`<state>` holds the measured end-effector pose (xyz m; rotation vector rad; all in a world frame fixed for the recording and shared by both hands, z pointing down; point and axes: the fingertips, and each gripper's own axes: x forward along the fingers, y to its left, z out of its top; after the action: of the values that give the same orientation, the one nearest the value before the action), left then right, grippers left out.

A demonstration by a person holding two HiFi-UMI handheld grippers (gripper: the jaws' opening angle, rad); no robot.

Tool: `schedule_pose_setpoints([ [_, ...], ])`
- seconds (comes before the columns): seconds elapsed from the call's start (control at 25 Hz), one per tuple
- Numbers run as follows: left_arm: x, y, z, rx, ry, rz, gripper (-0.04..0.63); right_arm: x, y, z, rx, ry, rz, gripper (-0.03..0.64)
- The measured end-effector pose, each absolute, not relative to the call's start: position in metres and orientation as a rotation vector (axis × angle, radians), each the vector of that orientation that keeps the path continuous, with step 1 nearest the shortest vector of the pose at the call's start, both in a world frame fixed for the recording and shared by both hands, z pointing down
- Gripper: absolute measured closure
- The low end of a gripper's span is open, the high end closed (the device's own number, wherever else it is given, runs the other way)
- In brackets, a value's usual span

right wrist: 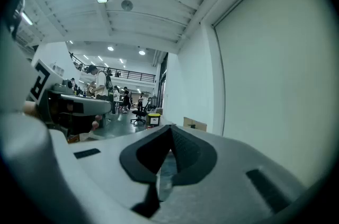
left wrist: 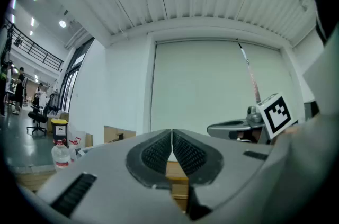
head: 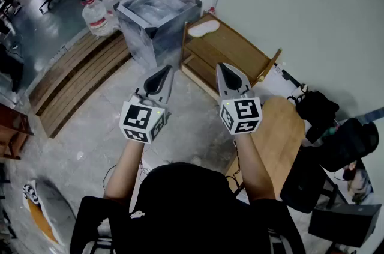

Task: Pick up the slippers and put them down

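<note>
Both grippers are pointing level and away from the person, side by side above the floor, and neither is carrying anything. The left gripper is holding its fingers pressed together along their whole length, with nothing between them. The right gripper is also showing its fingers meeting at the tips, empty.

One pale slipper is lying on top of the low wooden rack, at the rack's far left end, just beside the grey stone-look block. (Whether a second slipper is lying with it I cannot tell; only one pale shape is showing.) It is sitting farther off than both sets of fingertips, roughly between the two lines along which the grippers are pointing, and apart from both.

Judging from the head view, the slipper's long axis is running mostly left to right, tilted a little, so it is lying across the direction the fingers are pointing in. The right gripper looks the nearer of the two, already hanging over the rack's near edge, while the left is hanging over bare floor in front of the grey block.

The pick-up is not yet begun. The next move probably calls for spreading the right fingers, tipping them downward and reaching toward the far left end of the rack to close across the slipper's narrow width.
</note>
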<state>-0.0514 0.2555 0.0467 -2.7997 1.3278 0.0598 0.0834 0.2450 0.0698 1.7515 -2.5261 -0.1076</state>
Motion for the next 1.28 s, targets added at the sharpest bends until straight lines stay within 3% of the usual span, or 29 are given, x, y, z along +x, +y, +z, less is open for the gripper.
schedule_pose_setpoints([
  [1.28, 0.011, 0.259, 0.080, -2.780, 1.432, -0.028, 0.588, 0.143, 0.243, 0.105, 1.630, -2.605, -0.040, 0.620],
])
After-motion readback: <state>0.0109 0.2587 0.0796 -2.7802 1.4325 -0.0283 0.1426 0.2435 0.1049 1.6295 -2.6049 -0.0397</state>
